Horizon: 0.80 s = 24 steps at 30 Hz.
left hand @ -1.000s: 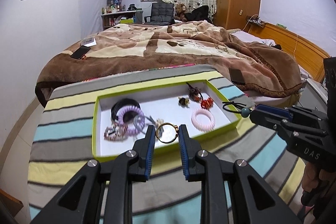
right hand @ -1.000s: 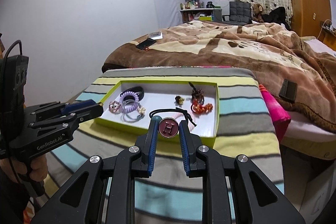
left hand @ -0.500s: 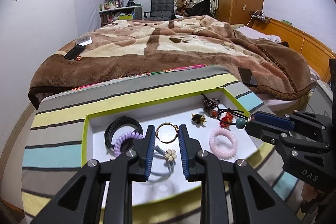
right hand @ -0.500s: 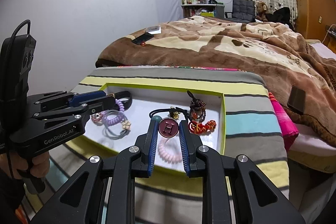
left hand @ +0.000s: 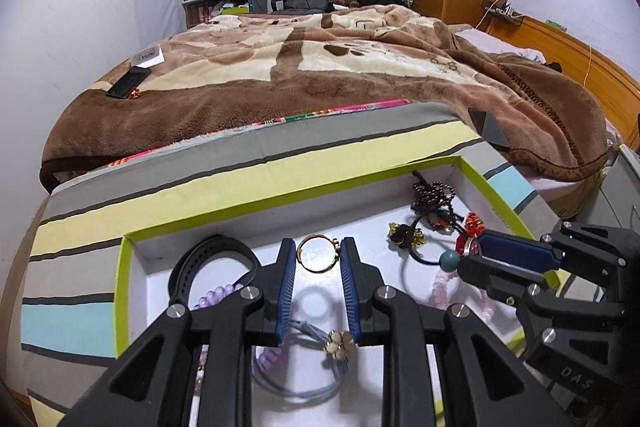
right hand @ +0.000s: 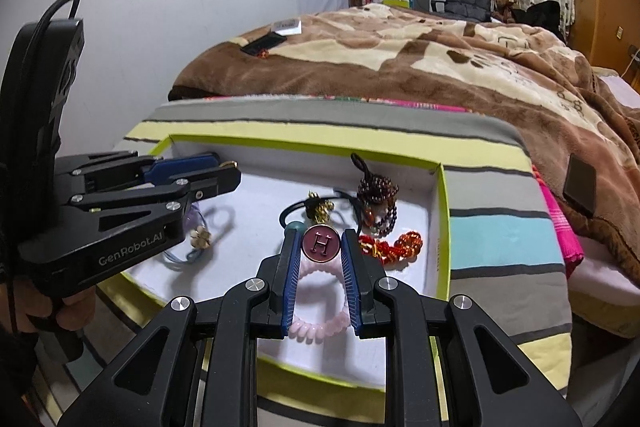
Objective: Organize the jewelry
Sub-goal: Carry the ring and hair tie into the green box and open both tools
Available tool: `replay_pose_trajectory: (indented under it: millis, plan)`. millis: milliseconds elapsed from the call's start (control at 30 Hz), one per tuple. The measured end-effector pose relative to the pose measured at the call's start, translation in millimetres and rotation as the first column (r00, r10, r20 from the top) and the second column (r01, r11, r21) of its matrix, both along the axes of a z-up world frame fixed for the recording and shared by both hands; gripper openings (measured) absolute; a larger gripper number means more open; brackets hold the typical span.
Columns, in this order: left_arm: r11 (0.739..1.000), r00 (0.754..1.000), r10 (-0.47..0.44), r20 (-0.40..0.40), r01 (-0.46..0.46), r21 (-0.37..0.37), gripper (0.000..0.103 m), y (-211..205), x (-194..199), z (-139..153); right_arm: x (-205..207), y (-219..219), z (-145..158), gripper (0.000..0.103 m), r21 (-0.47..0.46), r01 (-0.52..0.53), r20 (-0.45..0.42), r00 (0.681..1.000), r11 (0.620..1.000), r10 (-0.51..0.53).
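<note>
**Both tongs hold jewelry over the tray**

The left tongs [left hand: 318, 259] pinch a thin gold ring [left hand: 318, 258] between their blue pads, above the white floor of a shallow lime-green-rimmed tray [left hand: 240, 211]. The right tongs [right hand: 320, 247] clamp a round maroon button marked "H" [right hand: 321, 243], with a black elastic cord [right hand: 292, 213] trailing from it, low over a pink coiled hair tie [right hand: 320, 323]. Bare tray floor lies between the two tools; the far right corner is crowded with a dark beaded bracelet [right hand: 378, 203] and a red beaded piece [right hand: 394, 245]. The left tongs' body hides most of a lilac coil tie [left hand: 218, 297] and a grey flower-trimmed hair tie [left hand: 316, 367]. Only the left view shows the black strap [left hand: 212, 259]. The tray sits on a striped surface [right hand: 496, 231] beside the bed's brown blanket [left hand: 320, 79].
</note>
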<state>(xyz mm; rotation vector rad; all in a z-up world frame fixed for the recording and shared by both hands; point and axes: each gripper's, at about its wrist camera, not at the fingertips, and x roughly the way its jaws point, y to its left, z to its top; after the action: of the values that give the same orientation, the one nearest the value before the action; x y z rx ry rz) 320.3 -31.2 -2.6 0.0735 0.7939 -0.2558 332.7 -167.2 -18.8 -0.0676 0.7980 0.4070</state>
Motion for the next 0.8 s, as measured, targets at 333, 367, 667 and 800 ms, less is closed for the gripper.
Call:
replay_pose_trajectory:
  millis: [333, 367, 667, 800]
  plan:
    - [1.000, 0.999, -0.014, -0.035, 0.014, 0.010, 0.024, -8, 10, -11, 7, -4, -10, 0.022, 0.003, 0.009, -0.040, 0.999, 1.000, -0.009]
    - [1.000, 0.999, -0.013, -0.038, 0.013, 0.010, 0.024, -8, 11, -12, 7, -4, -10, 0.022, 0.003, 0.010, -0.042, 0.999, 1.000, -0.009]
    - [1.000, 0.999, -0.012, -0.040, 0.012, -0.003, 0.024, -6, 12, -13, 9, -3, -10, 0.027, -0.009, 0.012, -0.041, 0.999, 1.000, -0.013]
    - [1.000, 0.999, -0.007, -0.042, 0.007, -0.020, 0.030, -3, 9, -13, 7, -4, -8, 0.029, -0.009, 0.014, -0.032, 0.999, 1.000, -0.015]
